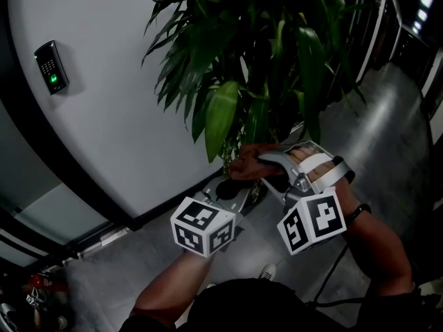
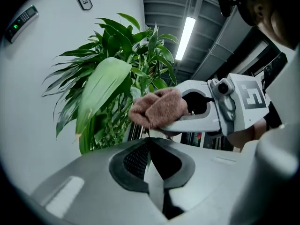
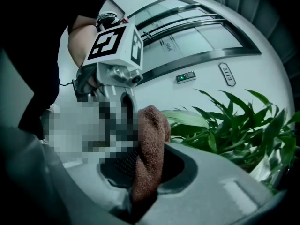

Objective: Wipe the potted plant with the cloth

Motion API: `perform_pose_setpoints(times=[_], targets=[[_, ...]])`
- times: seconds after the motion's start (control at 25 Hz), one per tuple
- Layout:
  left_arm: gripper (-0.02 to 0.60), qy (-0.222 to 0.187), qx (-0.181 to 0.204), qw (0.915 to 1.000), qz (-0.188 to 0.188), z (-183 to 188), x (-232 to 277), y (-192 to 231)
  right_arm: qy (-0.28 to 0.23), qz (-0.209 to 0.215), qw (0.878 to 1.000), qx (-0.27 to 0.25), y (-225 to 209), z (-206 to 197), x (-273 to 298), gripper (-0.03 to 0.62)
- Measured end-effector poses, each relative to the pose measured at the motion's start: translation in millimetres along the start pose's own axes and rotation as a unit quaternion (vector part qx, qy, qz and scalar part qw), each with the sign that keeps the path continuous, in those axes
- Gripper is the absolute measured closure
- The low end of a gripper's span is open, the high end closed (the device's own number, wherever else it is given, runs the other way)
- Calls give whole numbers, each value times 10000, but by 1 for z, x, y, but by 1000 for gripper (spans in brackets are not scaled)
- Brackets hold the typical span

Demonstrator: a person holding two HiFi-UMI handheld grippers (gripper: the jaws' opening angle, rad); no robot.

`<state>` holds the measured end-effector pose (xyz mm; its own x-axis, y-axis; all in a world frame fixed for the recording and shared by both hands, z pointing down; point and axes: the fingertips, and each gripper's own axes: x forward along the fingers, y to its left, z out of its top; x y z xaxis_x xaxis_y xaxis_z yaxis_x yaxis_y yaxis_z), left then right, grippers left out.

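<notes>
The potted plant (image 1: 263,54) with long green leaves stands against the wall ahead. My right gripper (image 1: 259,164) is shut on a brown cloth (image 1: 250,159), which bulges past its jaws (image 3: 152,139) and sits against the lower leaves. In the left gripper view the cloth (image 2: 157,108) hangs just above my left gripper (image 2: 150,159). The left gripper (image 1: 232,189) is shut, with a thin pale green leaf strip (image 2: 149,165) seen edge-on between its pads. A broad light leaf (image 2: 101,90) droops to its left. The pot is hidden.
A curved white wall (image 1: 104,116) with a keypad (image 1: 52,66) rises to the left of the plant. Glass doors with metal frames (image 3: 201,36) stand behind. Grey floor (image 1: 387,137) runs to the right. A person's forearms (image 1: 377,247) hold both grippers.
</notes>
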<state>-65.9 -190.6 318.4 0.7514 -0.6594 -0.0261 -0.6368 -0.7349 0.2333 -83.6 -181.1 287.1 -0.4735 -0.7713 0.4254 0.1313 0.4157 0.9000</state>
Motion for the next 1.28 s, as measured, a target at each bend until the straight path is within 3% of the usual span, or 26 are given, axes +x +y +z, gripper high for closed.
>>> perform_pose_setpoints(times=[0.32,0.56,0.8,1.28], targets=[[565,13,15,10000,-14,-1,1,-4,439,-1019,9936,222,-85,-45,13,523],[565,-1,20,10000,-7,-2,1,-8,447,-1337,9891,429,-115,-65,27,523],[565,-28,13,10000,53,1,0,-4,452,-1226,9908,354,-116,-62,35,523],[565,72,-59,10000,35,-5,2,-1,372,-467,9982,-116,-50,-46,44,523]])
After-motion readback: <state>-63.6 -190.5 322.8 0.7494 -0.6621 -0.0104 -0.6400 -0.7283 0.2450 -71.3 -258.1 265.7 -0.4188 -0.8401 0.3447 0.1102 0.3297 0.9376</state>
